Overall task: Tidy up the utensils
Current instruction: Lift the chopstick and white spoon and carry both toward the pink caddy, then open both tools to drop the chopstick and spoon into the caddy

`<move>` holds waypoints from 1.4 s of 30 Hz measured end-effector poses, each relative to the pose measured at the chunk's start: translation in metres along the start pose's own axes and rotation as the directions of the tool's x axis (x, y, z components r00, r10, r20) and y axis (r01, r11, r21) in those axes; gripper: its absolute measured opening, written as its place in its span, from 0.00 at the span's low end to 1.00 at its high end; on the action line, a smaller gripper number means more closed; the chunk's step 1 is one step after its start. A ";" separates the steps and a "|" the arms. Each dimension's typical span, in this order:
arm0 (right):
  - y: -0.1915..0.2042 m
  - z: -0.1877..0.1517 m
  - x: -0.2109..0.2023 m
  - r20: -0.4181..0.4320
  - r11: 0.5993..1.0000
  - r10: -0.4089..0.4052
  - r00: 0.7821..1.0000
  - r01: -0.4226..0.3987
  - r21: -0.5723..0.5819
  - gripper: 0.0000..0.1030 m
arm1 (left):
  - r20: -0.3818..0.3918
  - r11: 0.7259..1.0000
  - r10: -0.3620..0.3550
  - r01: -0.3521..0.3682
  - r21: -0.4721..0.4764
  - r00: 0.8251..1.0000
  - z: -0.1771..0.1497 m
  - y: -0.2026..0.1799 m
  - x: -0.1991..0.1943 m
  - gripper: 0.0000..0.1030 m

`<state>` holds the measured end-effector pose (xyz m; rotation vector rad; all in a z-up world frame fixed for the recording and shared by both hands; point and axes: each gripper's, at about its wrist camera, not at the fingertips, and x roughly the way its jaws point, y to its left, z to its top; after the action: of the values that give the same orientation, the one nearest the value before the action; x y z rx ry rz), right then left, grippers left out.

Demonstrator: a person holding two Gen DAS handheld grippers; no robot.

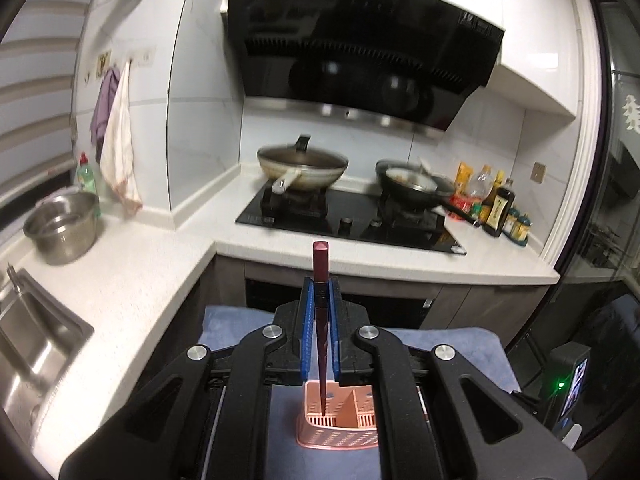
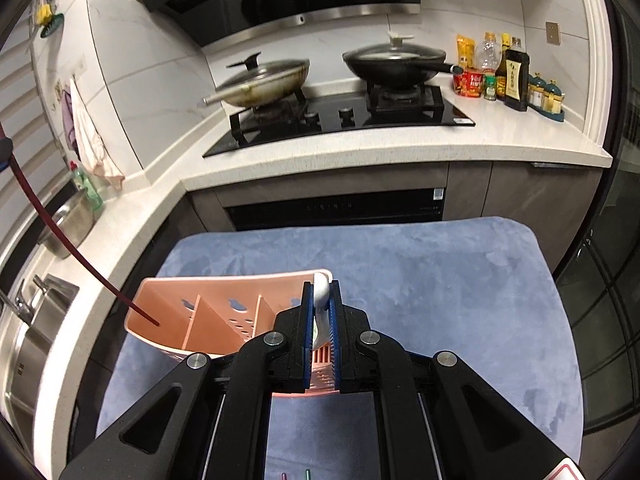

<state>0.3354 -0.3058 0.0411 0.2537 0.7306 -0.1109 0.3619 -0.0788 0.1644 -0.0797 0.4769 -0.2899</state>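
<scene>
From the left wrist camera, a dark red chopstick (image 1: 321, 304) stood nearly upright, its blunt end up and its thin tip down inside the leftmost compartment of a pink plastic utensil holder (image 1: 340, 416). The left gripper (image 1: 320, 300) was clenched on the chopstick's upper part, blue pads (image 1: 306, 320) pressing it from both sides. The holder sat on a blue mat (image 1: 224, 324) below the gripper. Beyond lay a white countertop (image 1: 132, 280), a steel pot (image 1: 62, 226) beside a sink (image 1: 36, 332), and a black gas hob (image 1: 352, 220) carrying a lidded wok (image 1: 302, 166) and a dark frying pan (image 1: 412, 186), with sauce bottles (image 1: 496, 204) to the right.

From the right wrist camera, a white spoon handle (image 2: 321, 292) ran lengthwise between the pads, its rounded end pointing forward just past the fingertips. The right gripper (image 2: 321, 292) was clamped tight on that handle, over the holder's (image 2: 224, 300) right end. The holder lay on the mat (image 2: 440, 280), its dividers marking off several compartments. The chopstick (image 2: 60, 236) slanted in from the upper left, its tip down in the leftmost compartment. The hob (image 2: 340, 120), both pans and the bottles (image 2: 516, 76) stood well apart on the counter behind.
</scene>
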 end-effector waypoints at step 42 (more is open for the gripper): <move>0.008 -0.188 -0.141 -0.063 0.997 -0.068 0.996 0.066 -0.036 0.37 | -0.303 0.992 0.126 -0.115 0.054 0.945 -0.201 0.043 -0.110 0.47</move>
<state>0.1108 -0.2462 0.0030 0.2008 0.8041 -0.1544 0.1870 -0.0070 0.0285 0.0303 0.7821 -0.1901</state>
